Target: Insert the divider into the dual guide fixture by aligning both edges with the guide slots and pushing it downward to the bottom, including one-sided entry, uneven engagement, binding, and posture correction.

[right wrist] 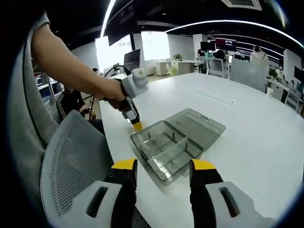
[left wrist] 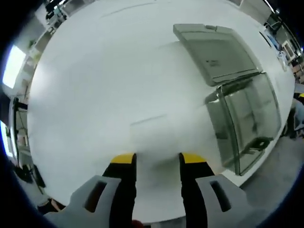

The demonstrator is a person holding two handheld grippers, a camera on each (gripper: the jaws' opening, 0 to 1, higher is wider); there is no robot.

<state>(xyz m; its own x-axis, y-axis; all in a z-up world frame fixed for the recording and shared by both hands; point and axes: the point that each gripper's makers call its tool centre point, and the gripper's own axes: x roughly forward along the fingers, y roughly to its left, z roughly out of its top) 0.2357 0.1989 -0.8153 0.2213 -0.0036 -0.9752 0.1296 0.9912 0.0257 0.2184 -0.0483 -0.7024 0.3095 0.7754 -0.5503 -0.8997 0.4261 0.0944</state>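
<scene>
In the left gripper view, the left gripper (left wrist: 157, 159) is hovering low over the bare white desk (left wrist: 104, 85), its yellow-tipped fingers (left wrist: 124, 159) standing apart and released, grasping nothing. To the right of them, near the desk edge, the clear plastic fixture box (left wrist: 247, 123) is sitting with its lid (left wrist: 216, 50) folded flat open beyond it; a clear panel seems to be standing inside the box, but the blur is making it hard to tell a divider from the box walls. In the right gripper view, a grey mesh chair back (right wrist: 71, 161) is sitting at the left, with a person's arm (right wrist: 71, 64) reaching over it and holding the left gripper (right wrist: 137, 126) down at the near-left corner of the fixture box (right wrist: 164, 147). The clear divider (right wrist: 173, 154) is leaning tilted inside the box rather than standing upright, while the open lid (right wrist: 197, 126) is lying flat on the desk (right wrist: 256, 142) just beside it. At the bottom, the right gripper (right wrist: 164, 168) is hanging short of the box, its fingers (right wrist: 202, 166) spread wide and grasping nothing.
</scene>
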